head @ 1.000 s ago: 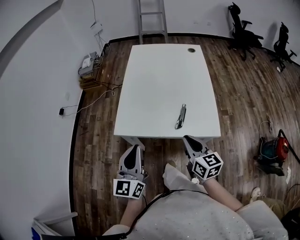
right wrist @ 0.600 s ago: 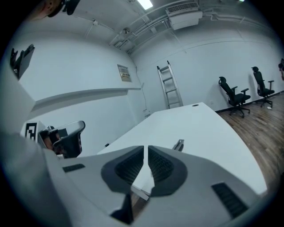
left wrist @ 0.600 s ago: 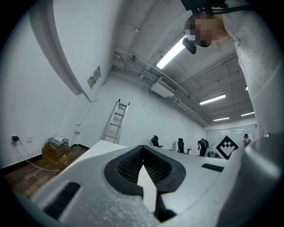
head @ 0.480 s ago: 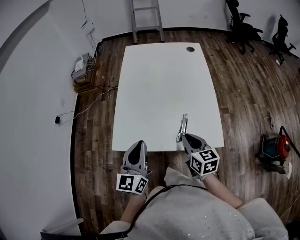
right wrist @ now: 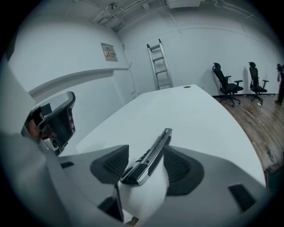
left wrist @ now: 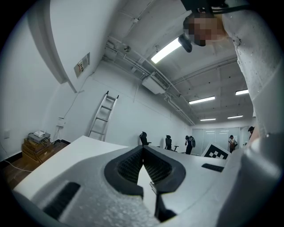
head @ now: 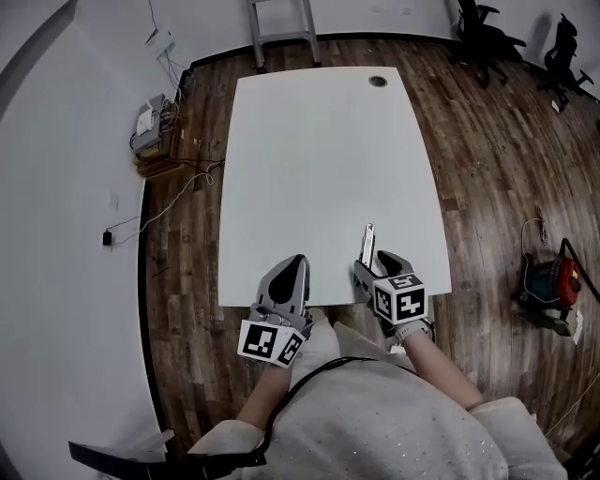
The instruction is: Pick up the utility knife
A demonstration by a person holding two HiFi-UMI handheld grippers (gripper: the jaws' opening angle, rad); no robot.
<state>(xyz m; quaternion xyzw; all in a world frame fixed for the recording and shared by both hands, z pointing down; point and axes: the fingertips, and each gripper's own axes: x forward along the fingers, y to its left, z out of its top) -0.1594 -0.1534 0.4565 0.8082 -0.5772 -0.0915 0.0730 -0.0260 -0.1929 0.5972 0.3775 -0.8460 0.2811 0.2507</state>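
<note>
The utility knife [head: 365,246], slim and grey-black, lies near the front edge of the white table [head: 309,150], pointing away from me. My right gripper [head: 373,267] reaches over that edge and tilts down. Its jaws are opening, and the knife's [right wrist: 151,155] near end lies between them, with the blade end sticking out past the tips. The right pad [right wrist: 179,166] stands close beside the knife, and neither pad presses on it. My left gripper [head: 293,262] is shut with nothing in it, held level over the table's front edge, left of the knife. In its own view its tips [left wrist: 143,150] meet.
A ladder [head: 281,23] leans on the far wall beyond the table. Office chairs [head: 487,37] stand at the back right. A red machine with a cable [head: 548,286] sits on the wood floor at right. Boxes and cables [head: 150,131] lie at left. A grommet hole [head: 378,82] marks the table's far end.
Both grippers have moved forward from below the table's front edge to over it. The right gripper's jaws have gone from closed to spread around the knife's near end.
</note>
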